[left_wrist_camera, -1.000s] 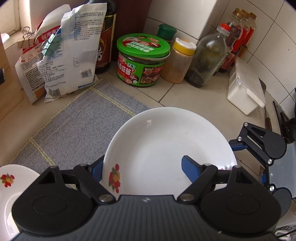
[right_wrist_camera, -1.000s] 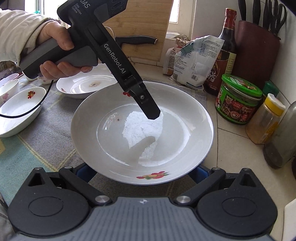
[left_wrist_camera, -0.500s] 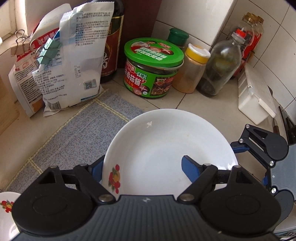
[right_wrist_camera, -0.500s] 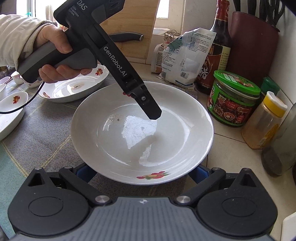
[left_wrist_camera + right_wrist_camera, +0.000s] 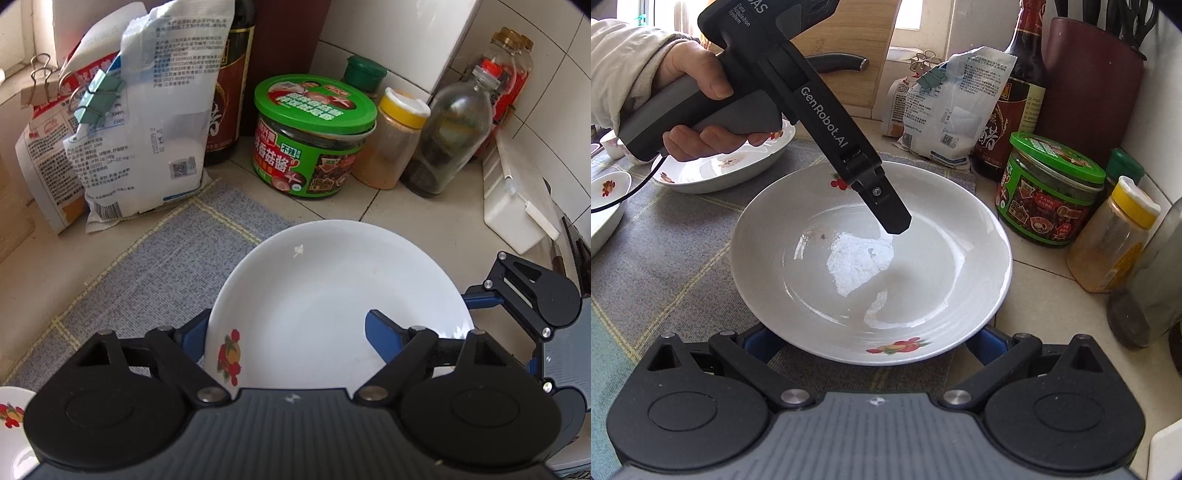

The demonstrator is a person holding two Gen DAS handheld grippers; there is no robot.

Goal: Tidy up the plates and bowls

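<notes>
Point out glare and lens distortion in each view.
Right wrist view: bright window glare on the plate, daylight blown out at the top. Left wrist view: no glare on the plate; fisheye bends the wall tiles, dark corners.

White plate (image 5: 871, 258) with red-and-orange fruit motifs, grey mat (image 5: 665, 236) with yellow grid lines, green-lidded jar (image 5: 314, 136)

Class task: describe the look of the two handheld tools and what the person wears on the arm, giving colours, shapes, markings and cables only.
The left tool is matte black with a grey pistol-style handle, white lettering "GenRobot.AI" along its body, and a thin black cable trailing from the handle. The right tool has a ribbed dark grey body, two round black discs, silver screws and blue finger pads. The person's sleeve is light cream.
</notes>
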